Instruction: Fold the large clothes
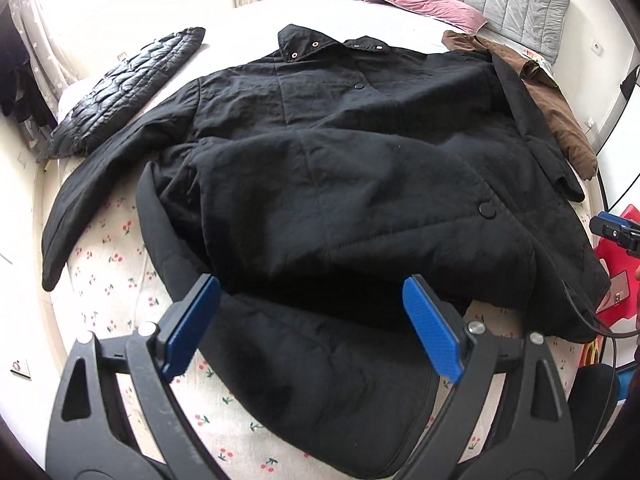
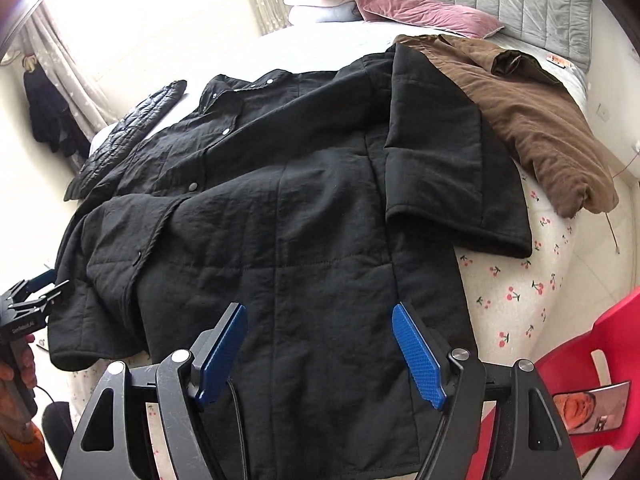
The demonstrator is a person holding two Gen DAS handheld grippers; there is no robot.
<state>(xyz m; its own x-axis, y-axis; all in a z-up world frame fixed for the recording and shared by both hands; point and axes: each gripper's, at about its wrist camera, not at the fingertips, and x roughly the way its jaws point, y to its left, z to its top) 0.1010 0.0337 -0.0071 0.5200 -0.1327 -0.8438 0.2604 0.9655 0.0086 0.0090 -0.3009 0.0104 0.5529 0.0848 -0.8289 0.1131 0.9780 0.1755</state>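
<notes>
Coat [image 1: 320, 152] on bed [image 1: 120, 280], 2 jackets beside.

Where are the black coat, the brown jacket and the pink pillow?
black coat [image 1: 340, 168], left wrist view, chest panel.
brown jacket [image 2: 540, 120], right wrist view, its back.
pink pillow [image 2: 420, 12], right wrist view, top face.

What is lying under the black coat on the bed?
The black coat lies on a cherry-print sheet; its far sleeve overlaps a brown jacket. Anything else beneath is hidden.

Black quilted coat [image 1: 340, 168] spread front-up on bed, sleeves out.
</notes>
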